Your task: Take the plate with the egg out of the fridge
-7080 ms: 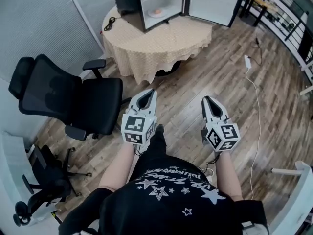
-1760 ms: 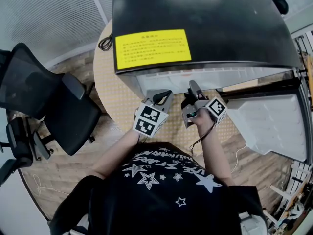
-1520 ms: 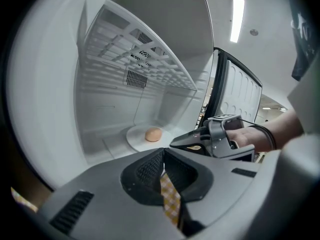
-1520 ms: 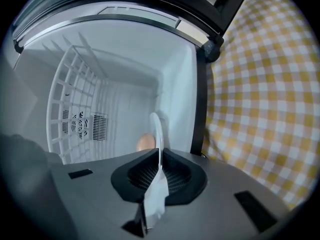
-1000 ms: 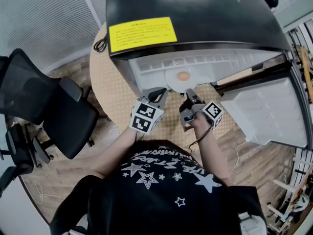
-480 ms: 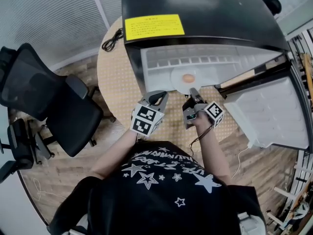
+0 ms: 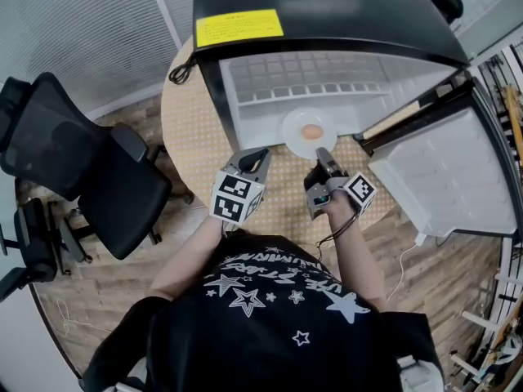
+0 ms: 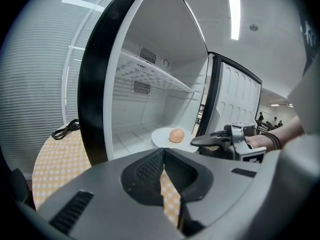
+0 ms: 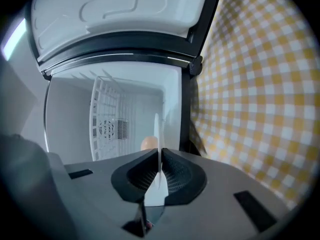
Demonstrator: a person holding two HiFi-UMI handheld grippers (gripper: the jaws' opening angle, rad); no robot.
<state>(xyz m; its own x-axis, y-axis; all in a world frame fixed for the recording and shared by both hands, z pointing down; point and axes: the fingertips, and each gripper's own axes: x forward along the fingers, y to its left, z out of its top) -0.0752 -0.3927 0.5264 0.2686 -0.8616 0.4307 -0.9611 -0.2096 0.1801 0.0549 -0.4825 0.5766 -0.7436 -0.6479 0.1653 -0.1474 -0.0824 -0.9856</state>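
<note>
Right claw [image 7: 324, 153] keeps pinching the plate [image 7: 289, 129], egg [image 7: 311, 131] aboard, at the fridge's [image 7: 327, 23] front, ready to withdraw; left claw [image 7: 260, 153] pressed together, empty.

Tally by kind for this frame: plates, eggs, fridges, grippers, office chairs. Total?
Plate: 1
Egg: 1
Fridge: 1
Grippers: 2, left gripper shut and empty, right gripper shut on the plate
Office chairs: 2
Total: 7
</note>
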